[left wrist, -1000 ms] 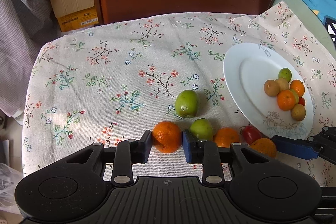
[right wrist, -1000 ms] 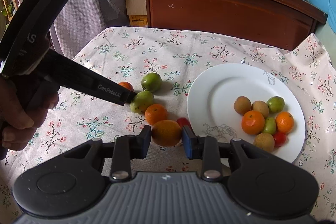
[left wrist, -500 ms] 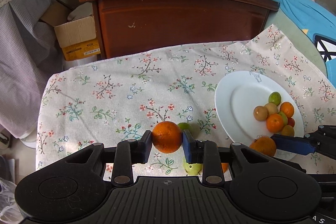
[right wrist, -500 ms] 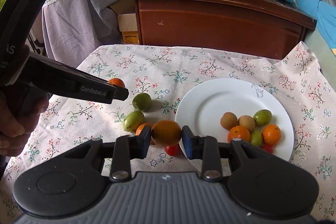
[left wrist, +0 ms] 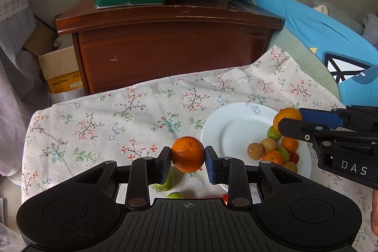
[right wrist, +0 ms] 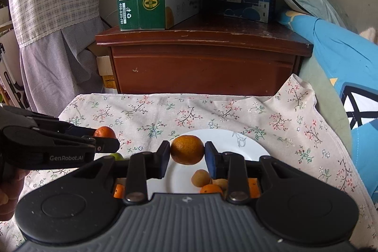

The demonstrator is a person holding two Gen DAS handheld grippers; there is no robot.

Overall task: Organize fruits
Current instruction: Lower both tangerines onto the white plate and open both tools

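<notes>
1. Currently the left gripper (left wrist: 188, 157) has its fingers (left wrist: 163, 163) closed on an orange (left wrist: 187, 154), lifted above the floral-cloth surface (left wrist: 118, 119), just left of the white plate (left wrist: 234, 126).
2. Likewise the right gripper (right wrist: 187, 155) clamps a duller orange fruit (right wrist: 187, 150) over the plate's (right wrist: 250, 148) near half, above the small fruits (left wrist: 275, 150) piled there.
3. Green fruits (left wrist: 173, 194) lie on the cloth beneath the left gripper, partly hidden, so I can't count them.
4. Risk: both fruits are round and pinched only at their sides; a tilt or loosened squeeze could drop one onto the pile and scatter it off the rim.
5. Neither fruit points anywhere; the right one looks slightly wider than tall, its long axis running finger to finger.
</notes>
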